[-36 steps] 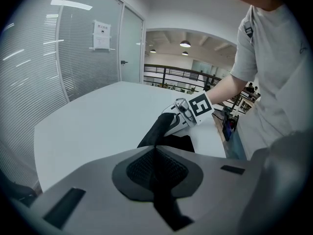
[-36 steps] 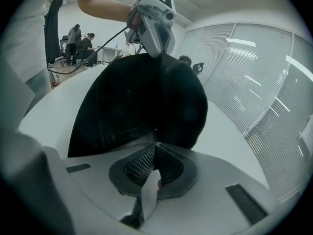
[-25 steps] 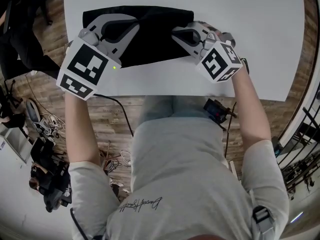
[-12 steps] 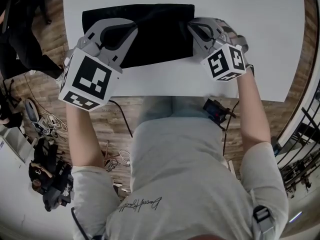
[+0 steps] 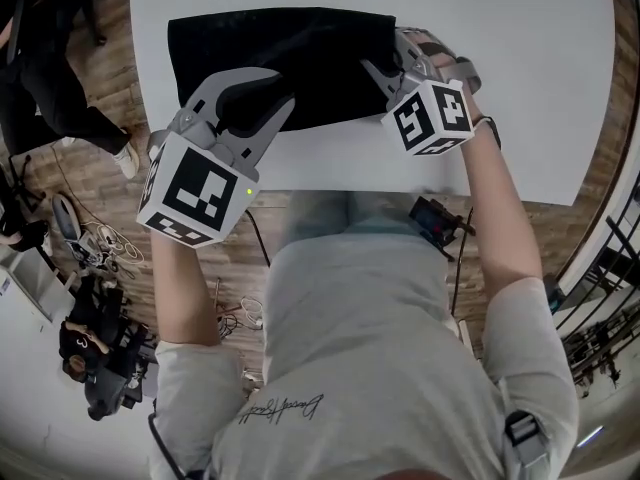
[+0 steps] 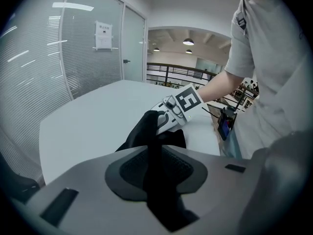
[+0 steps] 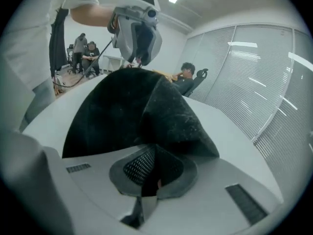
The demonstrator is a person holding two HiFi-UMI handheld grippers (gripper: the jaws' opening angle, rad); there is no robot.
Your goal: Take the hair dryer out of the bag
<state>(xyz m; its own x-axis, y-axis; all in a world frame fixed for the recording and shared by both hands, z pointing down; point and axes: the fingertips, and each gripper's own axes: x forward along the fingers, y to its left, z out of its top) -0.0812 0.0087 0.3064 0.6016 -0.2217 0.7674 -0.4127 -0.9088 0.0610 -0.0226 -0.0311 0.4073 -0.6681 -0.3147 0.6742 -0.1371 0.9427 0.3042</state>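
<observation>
Pinching the bag [image 5: 290, 38] with my right gripper [image 5: 383, 56] at the right, I was just opening my left gripper [image 5: 255, 90] around its cloth, which could slip out.

The bag [image 5: 280, 63] is soft black cloth. It lies lengthwise across the white bench [image 5: 520, 68], towards the edge nearest the person. Most of it rests flat, but the cloth is drawn up into a ridge at each end. The right end is pinched in the right claw [image 7: 151, 166], whose jaws are closed on the cloth. At the left end a fold stands between the jaws of the left claw [image 6: 155, 155], which have just been opening. Its contents cannot be seen.
</observation>
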